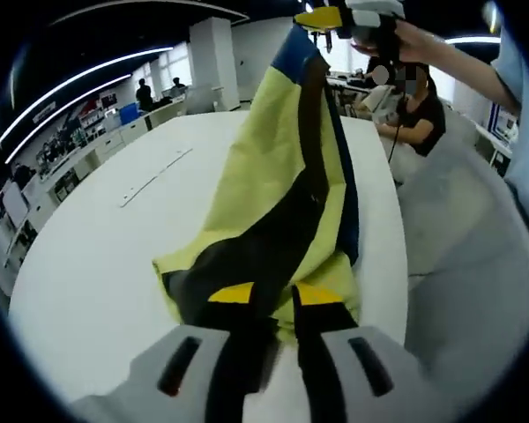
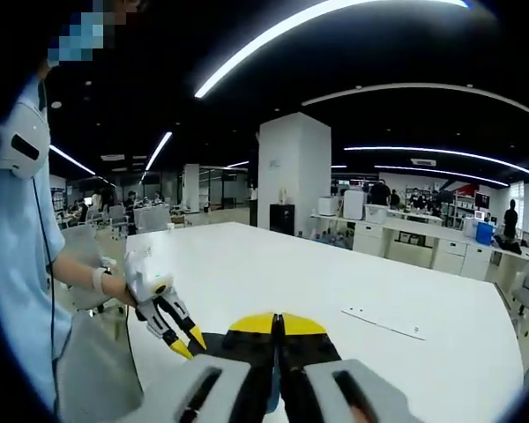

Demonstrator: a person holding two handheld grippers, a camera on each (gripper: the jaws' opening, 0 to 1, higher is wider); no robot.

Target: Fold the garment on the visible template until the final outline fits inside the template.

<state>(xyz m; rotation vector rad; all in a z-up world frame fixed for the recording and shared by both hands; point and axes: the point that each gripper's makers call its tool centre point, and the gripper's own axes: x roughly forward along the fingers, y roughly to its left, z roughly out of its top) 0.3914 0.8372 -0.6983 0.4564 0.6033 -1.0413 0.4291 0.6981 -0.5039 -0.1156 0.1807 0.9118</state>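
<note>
Left hand-held gripper [image 1: 266, 304]: we pinch the yellow-black garment [image 1: 273, 203] low, above the desk [image 1: 97, 264].
Right hand-held gripper [image 2: 278, 324]: clamped on its top, lifting to hang it straight.

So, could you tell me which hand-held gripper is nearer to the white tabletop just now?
Left. The left hand-held gripper grips the lower end of the garment just above the tabletop; the right hand-held gripper holds its top end lifted well above.

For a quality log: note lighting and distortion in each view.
Left gripper view: fisheye bends the white table edge; the garment is evenly lit and sharp. Right gripper view: ceiling light strips curve and glare brightly against a dark ceiling.
</note>
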